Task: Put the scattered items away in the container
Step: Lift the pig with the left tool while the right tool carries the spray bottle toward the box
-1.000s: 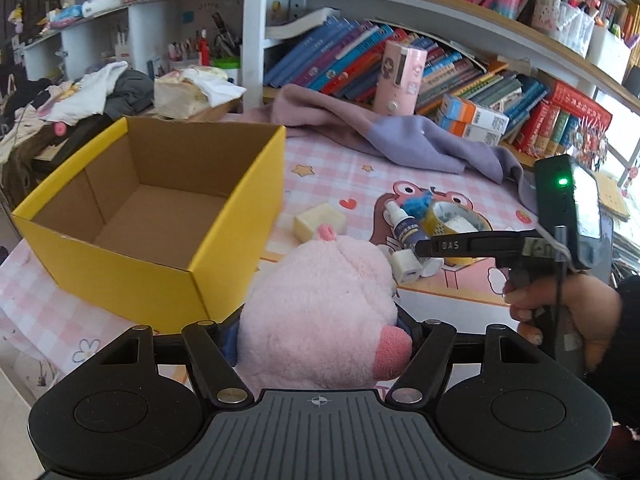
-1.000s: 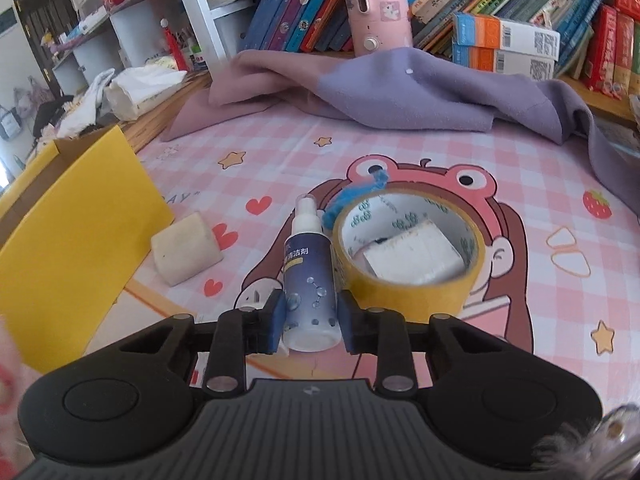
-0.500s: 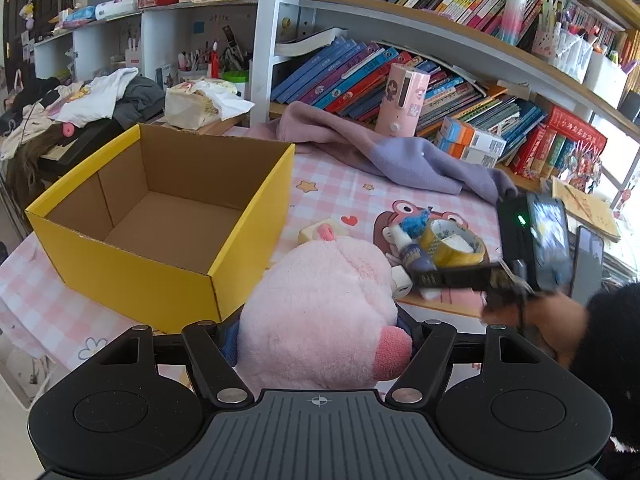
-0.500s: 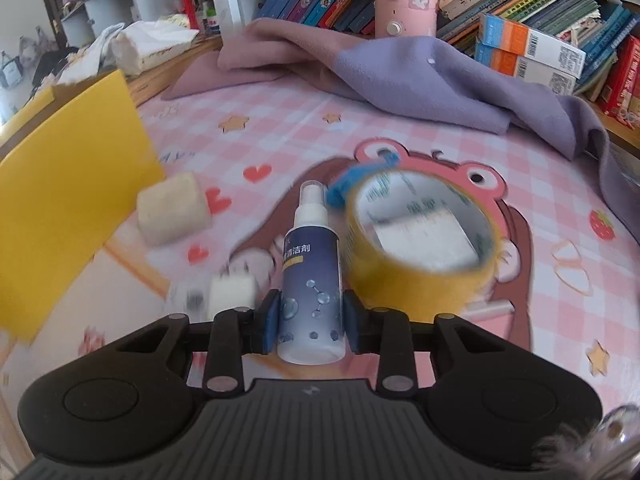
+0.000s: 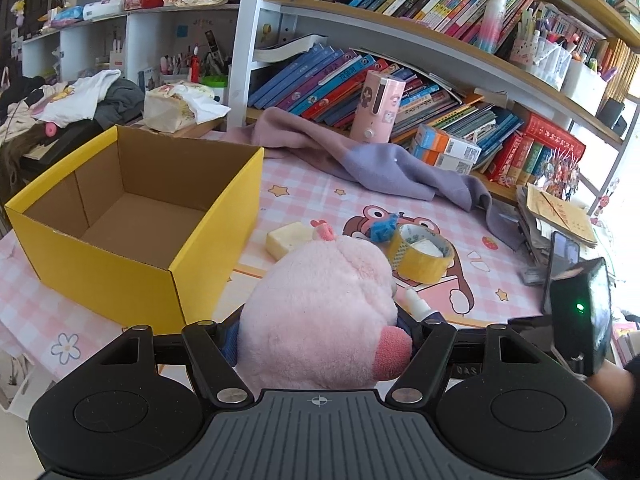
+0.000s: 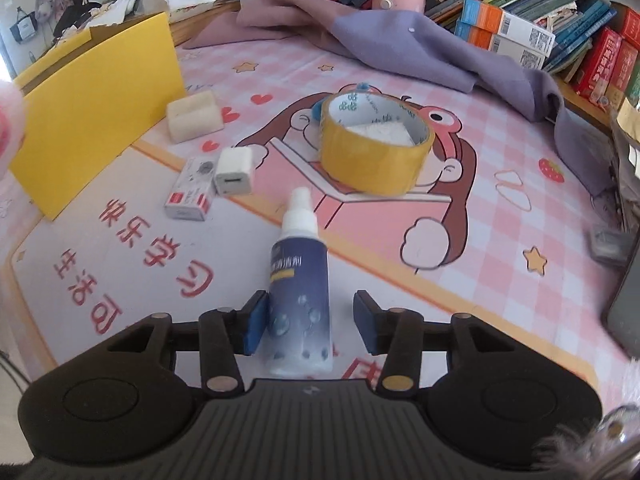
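Observation:
My left gripper [image 5: 320, 332] is shut on a pink plush toy [image 5: 320, 312] and holds it just right of the open yellow cardboard box [image 5: 132, 216]. My right gripper [image 6: 310, 320] is open. The dark blue spray bottle [image 6: 298, 276] lies between its jaws, against the left pad with a gap to the right one. Beyond it on the pink mat lie a yellow tape roll [image 6: 374, 148], a white charger cube [image 6: 234, 170], a small white box [image 6: 190, 194] and a cream sponge block [image 6: 194, 116]. The box's yellow wall [image 6: 96, 108] is at the left.
A purple cloth [image 5: 372, 164] is draped at the back of the table, before shelves of books. A pink bottle [image 5: 378, 106] stands behind it. A phone [image 5: 560, 264] and papers lie at the right edge. The other hand's gripper body [image 5: 580, 316] is at the right.
My right gripper pulled back toward the table's front and its jaws opened, letting go of the spray bottle. My left gripper rose with the plush toy.

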`<state>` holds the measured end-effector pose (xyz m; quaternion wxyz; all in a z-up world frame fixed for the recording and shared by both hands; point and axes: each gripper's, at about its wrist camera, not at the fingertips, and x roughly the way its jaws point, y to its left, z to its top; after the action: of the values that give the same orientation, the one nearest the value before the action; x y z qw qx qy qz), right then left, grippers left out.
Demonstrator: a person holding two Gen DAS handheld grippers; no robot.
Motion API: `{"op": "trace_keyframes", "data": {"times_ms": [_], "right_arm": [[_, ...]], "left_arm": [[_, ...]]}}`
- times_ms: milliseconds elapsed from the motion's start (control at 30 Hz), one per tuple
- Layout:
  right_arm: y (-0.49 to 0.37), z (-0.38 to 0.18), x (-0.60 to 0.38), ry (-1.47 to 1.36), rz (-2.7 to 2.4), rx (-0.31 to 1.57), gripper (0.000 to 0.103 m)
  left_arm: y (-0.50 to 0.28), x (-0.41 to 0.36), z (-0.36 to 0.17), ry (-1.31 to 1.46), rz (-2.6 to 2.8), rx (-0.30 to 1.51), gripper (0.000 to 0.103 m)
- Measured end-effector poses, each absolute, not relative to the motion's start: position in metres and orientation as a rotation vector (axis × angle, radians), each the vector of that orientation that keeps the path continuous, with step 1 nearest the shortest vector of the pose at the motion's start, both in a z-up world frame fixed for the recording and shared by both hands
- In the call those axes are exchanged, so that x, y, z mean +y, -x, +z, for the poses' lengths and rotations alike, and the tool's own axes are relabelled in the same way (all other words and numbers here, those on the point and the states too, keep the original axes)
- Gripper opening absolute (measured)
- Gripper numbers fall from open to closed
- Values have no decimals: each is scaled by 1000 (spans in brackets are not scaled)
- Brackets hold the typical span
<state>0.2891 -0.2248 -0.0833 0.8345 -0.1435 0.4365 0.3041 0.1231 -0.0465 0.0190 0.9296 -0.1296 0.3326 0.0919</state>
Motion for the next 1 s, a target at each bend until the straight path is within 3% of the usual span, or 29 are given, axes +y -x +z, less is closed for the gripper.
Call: {"op": "trace_keyframes", "data": {"times_ms": [100, 200, 1000], "right_arm": [[-293, -88, -220, 322, 654, 911, 47], [-292, -87, -218, 336, 698, 893, 31], [-216, -18, -250, 54, 688, 877, 31]], "left_arm": [[-117, -48, 20, 274, 206, 676, 70], [-113, -49, 21, 288, 222, 674, 70], [-71, -24, 23, 345, 99, 675, 69]]}}
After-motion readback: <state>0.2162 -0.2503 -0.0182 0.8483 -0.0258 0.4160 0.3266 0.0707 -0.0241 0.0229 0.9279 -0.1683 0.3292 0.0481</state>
